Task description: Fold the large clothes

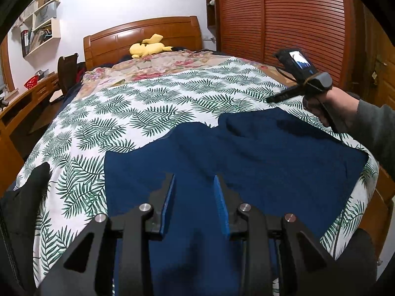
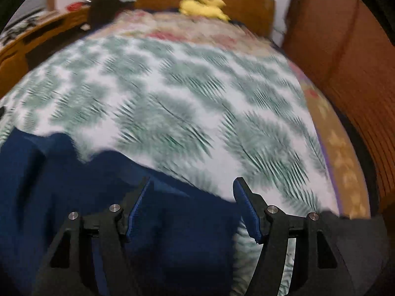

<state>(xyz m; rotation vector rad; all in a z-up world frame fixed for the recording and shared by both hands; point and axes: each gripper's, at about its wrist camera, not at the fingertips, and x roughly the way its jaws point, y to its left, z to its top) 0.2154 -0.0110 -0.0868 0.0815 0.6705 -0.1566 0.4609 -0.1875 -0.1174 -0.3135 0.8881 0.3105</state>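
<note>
A large navy blue garment (image 1: 246,153) lies spread over the near end of the bed, on a white bedspread with green leaves (image 1: 138,113). My left gripper (image 1: 193,180) hovers over the garment's near middle, its blue pads a little apart with only the flat cloth showing between them. In the left wrist view a hand (image 1: 338,103) holds my right gripper (image 1: 272,98) above the bedspread just past the garment's far right corner. The blurred right wrist view shows the right gripper (image 2: 192,185) with its jaws wide apart and nothing between them, over the garment's edge (image 2: 172,209).
A yellow plush toy (image 1: 148,46) lies by the wooden headboard (image 1: 148,32) on a floral blanket (image 1: 158,66). A slatted wooden wardrobe (image 1: 284,17) stands along the right. A desk (image 1: 27,98) and a chair are on the left, and a black cloth (image 1: 27,197) hangs at the bed's near left.
</note>
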